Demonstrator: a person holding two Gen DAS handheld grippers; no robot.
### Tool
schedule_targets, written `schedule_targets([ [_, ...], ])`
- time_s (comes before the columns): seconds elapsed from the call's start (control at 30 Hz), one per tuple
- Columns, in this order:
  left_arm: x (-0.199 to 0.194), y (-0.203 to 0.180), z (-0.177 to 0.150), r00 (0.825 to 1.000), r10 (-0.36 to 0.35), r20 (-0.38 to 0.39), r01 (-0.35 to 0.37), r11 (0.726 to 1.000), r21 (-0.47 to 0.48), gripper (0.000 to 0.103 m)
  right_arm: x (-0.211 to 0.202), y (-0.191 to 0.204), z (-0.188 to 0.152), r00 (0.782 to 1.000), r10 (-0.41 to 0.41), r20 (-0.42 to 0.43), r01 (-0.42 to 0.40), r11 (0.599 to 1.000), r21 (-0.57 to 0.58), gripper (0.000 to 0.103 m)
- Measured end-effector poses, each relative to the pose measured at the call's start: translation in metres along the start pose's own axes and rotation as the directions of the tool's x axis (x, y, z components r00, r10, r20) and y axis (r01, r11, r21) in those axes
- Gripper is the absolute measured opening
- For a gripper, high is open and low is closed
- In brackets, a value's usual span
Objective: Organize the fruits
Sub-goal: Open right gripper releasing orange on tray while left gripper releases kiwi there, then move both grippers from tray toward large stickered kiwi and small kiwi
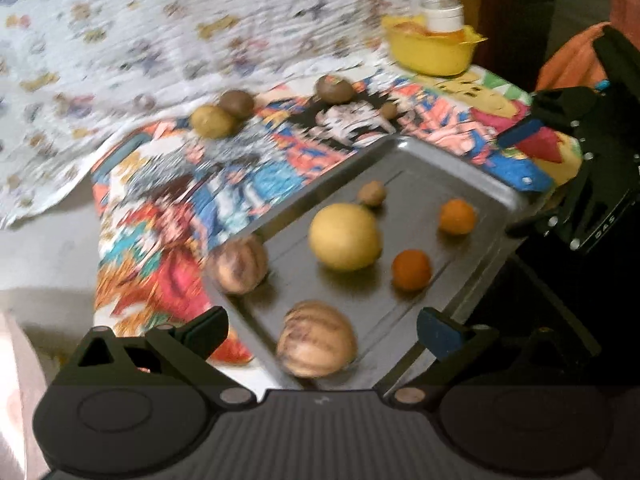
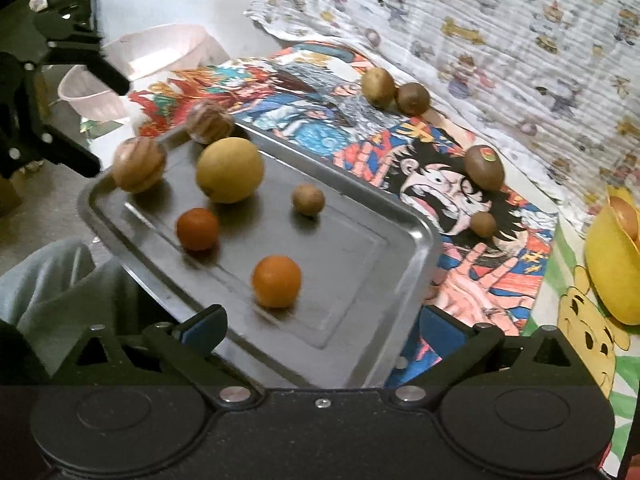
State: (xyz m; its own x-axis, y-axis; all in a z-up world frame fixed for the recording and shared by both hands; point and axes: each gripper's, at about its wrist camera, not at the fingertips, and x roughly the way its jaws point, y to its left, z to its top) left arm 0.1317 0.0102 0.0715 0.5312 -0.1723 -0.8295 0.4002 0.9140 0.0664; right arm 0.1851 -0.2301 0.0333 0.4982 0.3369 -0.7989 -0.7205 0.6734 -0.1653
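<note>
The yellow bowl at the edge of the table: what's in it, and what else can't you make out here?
- Yellow bowl: right wrist view's edge cuts it off; only something orange-brown shows inside.
- Yellow bowl, left wrist view: a white container covers its contents; blurred.
- Striped fruit, left wrist view: motion blur hides what kind it is.
- Sticker on the brown fruit: too small to read.

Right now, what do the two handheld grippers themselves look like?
Both are matte black plastic. Each has two angular fingers with blue pads, round pivot discs and silver screws. The left gripper shows a ribbed body; the right gripper carries white lettering, seen from the left camera. No cables visible.
</note>
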Motion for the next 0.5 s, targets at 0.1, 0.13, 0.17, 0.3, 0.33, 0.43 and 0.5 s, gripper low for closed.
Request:
schedule_targets([
  [0.1, -0.001, 0.014, -0.001, 1.000, 0.017, -0.025, -0.019, 0.999, -0.044, 0.102, 0.004, -0.010, 0.002, 1.000, -0.013, 0.005, 0.013, 1.000, 0.017, 0.102],
  [0.13, 0.000, 0.018, -0.001, 0.999, 0.025, -0.033, -0.027, 0.998, -0.057, 0.102, 0.006, -0.014, 0.003, 1.000, -0.019, 0.006, 0.019, 1.000, 0.024, 0.102],
  [0.17, 0.000, 0.022, 0.000, 0.999, 0.034, -0.042, -0.037, 0.997, -0.071, 0.102, 0.008, -0.018, 0.004, 1.000, -0.025, 0.004, 0.025, 0.999, 0.029, 0.102],
  [0.3, 0.005, 0.039, 0.006, 0.996, 0.059, -0.068, -0.067, 0.990, -0.121, 0.102, 0.011, -0.032, 0.006, 0.999, -0.053, 0.003, 0.053, 0.998, 0.024, 0.102],
  [0.33, 0.006, 0.042, 0.008, 0.996, 0.062, -0.070, -0.071, 0.989, -0.132, 0.102, 0.011, -0.036, 0.007, 0.998, -0.061, 0.006, 0.061, 0.998, 0.019, 0.102],
  [0.43, 0.010, 0.051, 0.016, 0.994, 0.081, -0.074, -0.091, 0.984, -0.153, 0.102, 0.009, -0.048, 0.010, 0.996, -0.085, 0.023, 0.085, 0.996, 0.017, 0.102],
  [0.5, 0.014, 0.055, 0.024, 0.994, 0.086, -0.073, -0.097, 0.982, -0.163, 0.102, 0.008, -0.058, 0.012, 0.994, -0.100, 0.037, 0.099, 0.995, 0.030, 0.102],
])
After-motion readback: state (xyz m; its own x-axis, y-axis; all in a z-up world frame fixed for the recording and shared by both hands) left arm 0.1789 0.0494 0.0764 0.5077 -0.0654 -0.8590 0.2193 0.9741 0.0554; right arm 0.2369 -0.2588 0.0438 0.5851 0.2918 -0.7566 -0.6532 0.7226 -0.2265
